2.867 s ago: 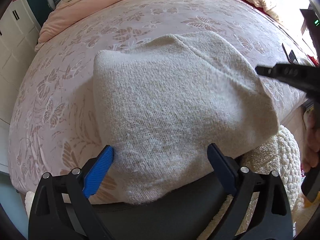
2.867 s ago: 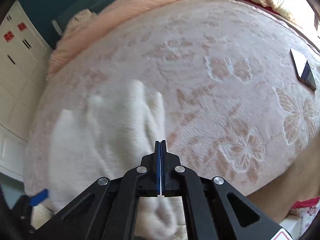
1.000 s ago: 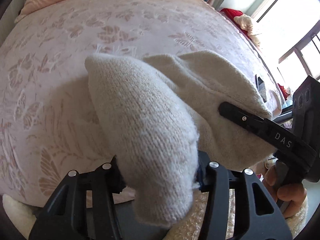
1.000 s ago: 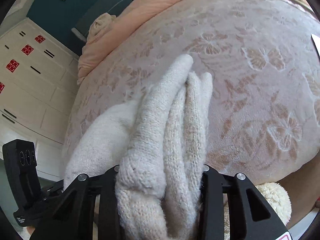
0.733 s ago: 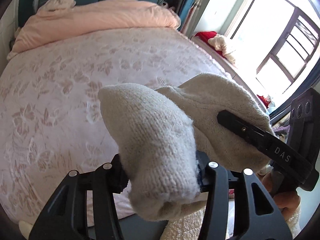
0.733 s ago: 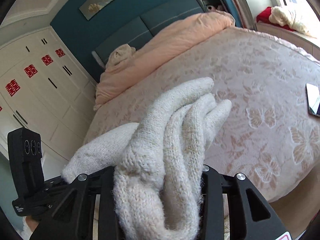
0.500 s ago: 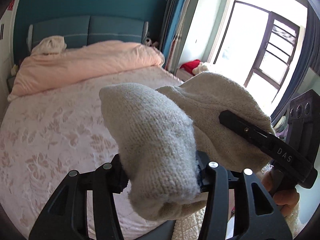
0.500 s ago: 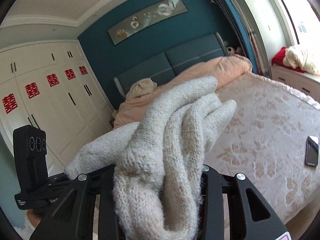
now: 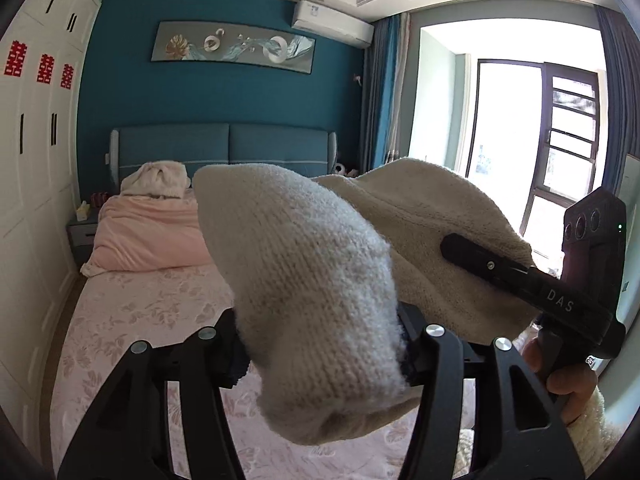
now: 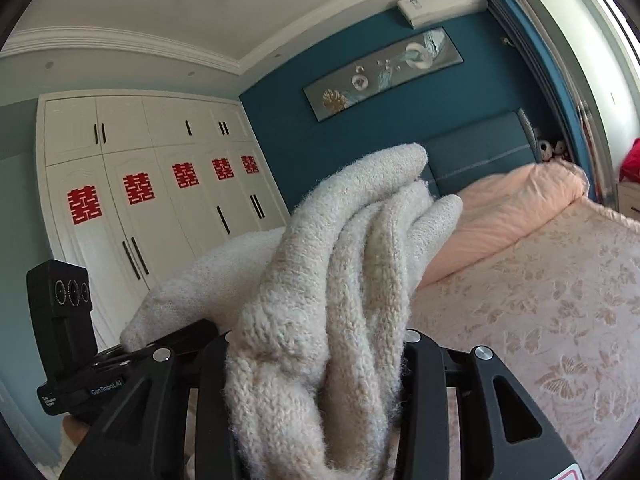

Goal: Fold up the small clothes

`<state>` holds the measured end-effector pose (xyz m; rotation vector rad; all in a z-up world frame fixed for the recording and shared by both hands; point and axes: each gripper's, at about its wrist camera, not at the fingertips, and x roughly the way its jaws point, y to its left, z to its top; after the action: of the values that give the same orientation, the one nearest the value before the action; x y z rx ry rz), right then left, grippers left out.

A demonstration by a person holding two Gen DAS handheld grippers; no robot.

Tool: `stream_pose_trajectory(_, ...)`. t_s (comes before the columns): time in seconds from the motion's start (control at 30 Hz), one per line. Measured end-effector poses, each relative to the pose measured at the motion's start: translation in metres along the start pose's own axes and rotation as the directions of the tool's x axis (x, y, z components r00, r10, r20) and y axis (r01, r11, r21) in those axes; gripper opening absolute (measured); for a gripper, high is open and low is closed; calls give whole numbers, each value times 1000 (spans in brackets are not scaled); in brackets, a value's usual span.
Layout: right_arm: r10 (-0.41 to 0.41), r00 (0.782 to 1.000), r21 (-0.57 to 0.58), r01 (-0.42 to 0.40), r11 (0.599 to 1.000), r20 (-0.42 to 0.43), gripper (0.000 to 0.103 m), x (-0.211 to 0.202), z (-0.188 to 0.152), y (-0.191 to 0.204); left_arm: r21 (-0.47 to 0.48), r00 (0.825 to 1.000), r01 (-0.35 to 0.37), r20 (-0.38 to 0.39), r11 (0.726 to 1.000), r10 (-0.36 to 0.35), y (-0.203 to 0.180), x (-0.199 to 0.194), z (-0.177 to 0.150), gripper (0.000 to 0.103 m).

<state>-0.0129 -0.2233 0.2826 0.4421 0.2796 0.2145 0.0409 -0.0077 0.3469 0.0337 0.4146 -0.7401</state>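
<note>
Your left gripper (image 9: 320, 344) and right gripper (image 10: 316, 364) each clamp a bunched end of the cream sweater (image 9: 320, 264), jaws easing wider, above the bed (image 10: 540, 300)'s foot edge; no neat fold shows yet.

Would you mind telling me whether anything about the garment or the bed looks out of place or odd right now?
Nothing looks damaged. The cream knit sweater is bunched thickly in both the left gripper and the right gripper, whose jaws are opening, and it is held up off the bed rather than lying flat.
</note>
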Motion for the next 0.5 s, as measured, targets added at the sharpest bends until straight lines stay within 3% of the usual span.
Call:
stream_pose_trajectory(0.1,-14,985,96,31,995,-170,45,48,-89,-44,-65,991,-25,-132,998,16,38,34,-67,60)
stream_pose_trajectory(0.13,-41,968,113,72,991,-249,46,66,-126,-62,-98,984,-27,-178,995,9,51,49,-100,62)
stream_pose_trajectory(0.17,-84,930,138,142,980,-359,47,82,-166,-84,-136,973,-38,-230,990,6,63,64,-138,67)
stream_pose_trajectory(0.2,-124,873,170,228,959,-471,47,92,-203,-106,-173,956,-59,-293,983,6,75,79,-180,68)
stream_pose_trajectory(0.23,-153,829,188,295,937,-538,46,91,-234,-121,-209,928,-111,-373,972,26,86,93,-223,68)
stream_pose_trajectory(0.27,-164,817,211,328,921,-553,44,79,-254,-132,-242,890,-169,-454,956,43,97,99,-263,67)
stream_pose_trajectory(0.3,-171,817,213,335,918,-550,44,67,-264,-134,-281,859,-209,-511,937,38,106,99,-294,66)
stream_pose_trajectory(0.33,-185,816,188,335,923,-548,44,57,-266,-133,-322,844,-230,-535,918,24,112,94,-316,66)
stream_pose_trajectory(0.37,-204,813,151,335,930,-545,45,51,-265,-130,-351,842,-247,-539,903,21,115,85,-330,67)
stream_pose_trajectory(0.43,-222,811,106,328,939,-542,57,51,-259,-125,-418,858,-250,-513,873,0,121,73,-341,73)
stream_pose_trajectory(0.5,-244,811,77,333,940,-532,76,61,-253,-126,-468,879,-251,-476,847,-3,128,71,-338,84)
